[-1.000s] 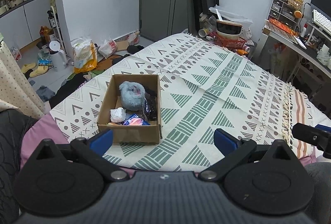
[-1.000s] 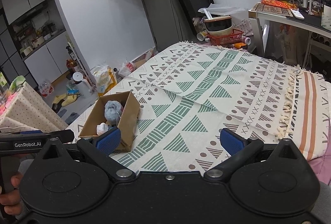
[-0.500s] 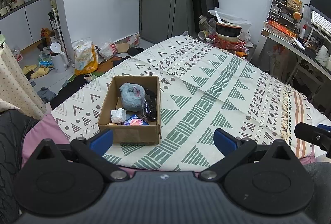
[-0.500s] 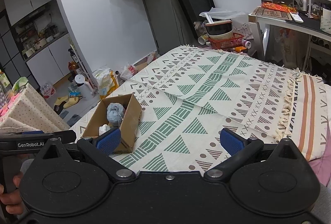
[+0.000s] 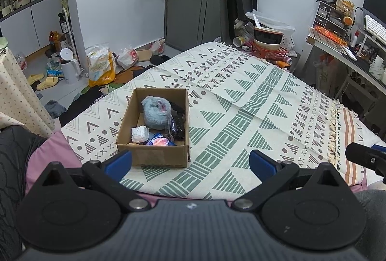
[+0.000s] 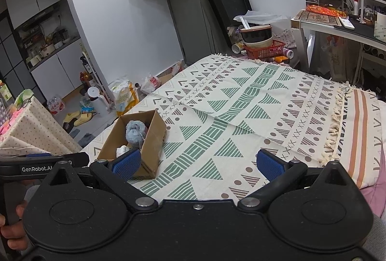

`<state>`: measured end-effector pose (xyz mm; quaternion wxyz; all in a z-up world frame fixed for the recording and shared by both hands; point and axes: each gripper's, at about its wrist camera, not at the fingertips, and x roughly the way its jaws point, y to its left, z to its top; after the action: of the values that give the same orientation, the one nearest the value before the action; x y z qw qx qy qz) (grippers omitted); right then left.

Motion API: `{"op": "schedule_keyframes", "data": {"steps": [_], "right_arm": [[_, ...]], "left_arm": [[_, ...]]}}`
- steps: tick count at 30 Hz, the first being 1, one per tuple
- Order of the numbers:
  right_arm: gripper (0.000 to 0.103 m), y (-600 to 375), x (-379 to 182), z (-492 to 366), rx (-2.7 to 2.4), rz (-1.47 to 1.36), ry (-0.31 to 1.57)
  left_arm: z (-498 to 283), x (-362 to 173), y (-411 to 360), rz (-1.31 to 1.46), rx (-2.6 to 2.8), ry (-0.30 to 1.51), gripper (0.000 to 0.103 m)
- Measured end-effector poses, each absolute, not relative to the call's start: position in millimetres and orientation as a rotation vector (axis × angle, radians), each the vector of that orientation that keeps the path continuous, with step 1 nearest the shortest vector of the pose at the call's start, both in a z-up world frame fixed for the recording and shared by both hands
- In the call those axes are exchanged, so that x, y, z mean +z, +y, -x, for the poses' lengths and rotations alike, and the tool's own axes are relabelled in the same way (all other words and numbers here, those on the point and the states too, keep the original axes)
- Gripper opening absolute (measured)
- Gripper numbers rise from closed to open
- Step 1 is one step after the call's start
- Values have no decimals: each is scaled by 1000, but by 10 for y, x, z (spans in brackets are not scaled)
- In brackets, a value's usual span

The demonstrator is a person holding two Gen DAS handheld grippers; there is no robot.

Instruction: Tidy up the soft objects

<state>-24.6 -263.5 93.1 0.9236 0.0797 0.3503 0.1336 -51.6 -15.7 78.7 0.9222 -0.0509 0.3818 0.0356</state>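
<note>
Soft toys [image 5: 156, 114] fill the cardboard box [image 5: 154, 155]; both grippers [image 5: 190, 162] [image 6: 197, 163] hover, jaws spread and empty, likely reaching in next.

We've got the right gripper [image 6: 197, 163] hanging wide open over the green-triangle patterned bedspread [image 6: 241, 116], empty, with the open brown cardboard box [image 6: 154, 138] holding a fluffy grey-blue plush [image 6: 135, 132] off left.

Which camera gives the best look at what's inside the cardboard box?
The left wrist view: it looks down into the box, showing everything inside. The right wrist view sees it side-on, its wall and a blue finger hiding much.
</note>
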Motion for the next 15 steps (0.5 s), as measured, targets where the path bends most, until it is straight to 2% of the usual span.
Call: {"op": "schedule_keyframes", "data": {"steps": [15], "right_arm": [[103,-2617,980,258,271,-154,716]], "left_arm": [[535,823,-138,104,78,781,103]]}}
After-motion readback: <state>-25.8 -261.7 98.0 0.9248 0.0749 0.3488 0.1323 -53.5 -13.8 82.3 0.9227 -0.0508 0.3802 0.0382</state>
